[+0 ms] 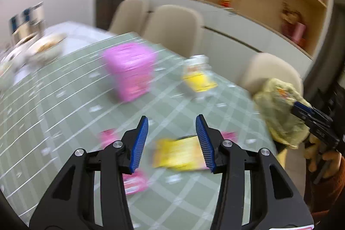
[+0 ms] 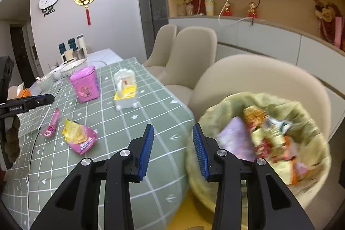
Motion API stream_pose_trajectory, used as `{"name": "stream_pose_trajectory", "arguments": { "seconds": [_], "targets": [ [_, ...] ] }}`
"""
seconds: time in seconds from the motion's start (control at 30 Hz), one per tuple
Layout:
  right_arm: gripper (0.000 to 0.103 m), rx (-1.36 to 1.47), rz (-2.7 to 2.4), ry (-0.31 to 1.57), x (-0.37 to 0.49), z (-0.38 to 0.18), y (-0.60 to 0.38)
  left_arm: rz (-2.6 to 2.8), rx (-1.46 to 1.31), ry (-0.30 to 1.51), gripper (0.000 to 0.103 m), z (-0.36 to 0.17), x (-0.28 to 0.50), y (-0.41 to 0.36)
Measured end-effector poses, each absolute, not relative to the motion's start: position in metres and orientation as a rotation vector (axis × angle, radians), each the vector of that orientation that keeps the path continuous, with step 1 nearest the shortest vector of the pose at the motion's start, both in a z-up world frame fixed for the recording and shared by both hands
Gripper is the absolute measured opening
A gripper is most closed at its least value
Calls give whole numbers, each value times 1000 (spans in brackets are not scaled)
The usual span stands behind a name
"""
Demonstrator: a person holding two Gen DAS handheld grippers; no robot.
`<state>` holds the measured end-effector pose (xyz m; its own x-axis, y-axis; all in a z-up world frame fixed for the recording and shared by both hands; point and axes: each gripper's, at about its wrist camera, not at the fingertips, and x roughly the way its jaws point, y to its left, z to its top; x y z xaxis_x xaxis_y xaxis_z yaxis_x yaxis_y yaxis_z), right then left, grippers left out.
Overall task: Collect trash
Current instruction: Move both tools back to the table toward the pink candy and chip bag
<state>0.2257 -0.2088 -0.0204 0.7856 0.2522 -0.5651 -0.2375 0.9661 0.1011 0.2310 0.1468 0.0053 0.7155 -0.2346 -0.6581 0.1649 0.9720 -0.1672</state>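
Clearing wrappers off the table (image 2: pixel 151 143) into the trash bag (image 2: pixel 215 193) beside it.

Beyond the table's right edge sits the bag, already holding wrappers. The yellow-pink snack packet (image 2: pixel 78 136) lies flat on the cloth, directly ahead of the left hand-held gripper (image 1: pixel 171 141), whose jaws gape empty around it; long axis seems crosswise. The right hand-held gripper (image 2: pixel 173 150), also open and empty, hangs farther off, near the bag.
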Motion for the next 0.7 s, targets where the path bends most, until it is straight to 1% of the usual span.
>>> {"name": "stream_pose_trajectory", "arguments": {
  "seconds": [0.07,0.2,0.5,0.57,0.6,0.7],
  "targets": [
    [36,30,282,623,229,-26,-199,-175,-124,771,44,-3,228,173],
    [36,28,324,645,237,-37,-178,-145,-129,839,44,-23,219,199],
    [36,-43,438,664,242,-40,-128,-198,-43,957,45,-58,223,176],
    [41,-62,490,663,241,-37,-114,-215,-27,958,45,-61,224,170],
    [47,-78,544,669,241,-36,-102,-225,-25,958,45,-61,224,168],
    [47,-142,670,693,246,-38,-67,-262,-32,952,45,-61,222,167]
  ]
}}
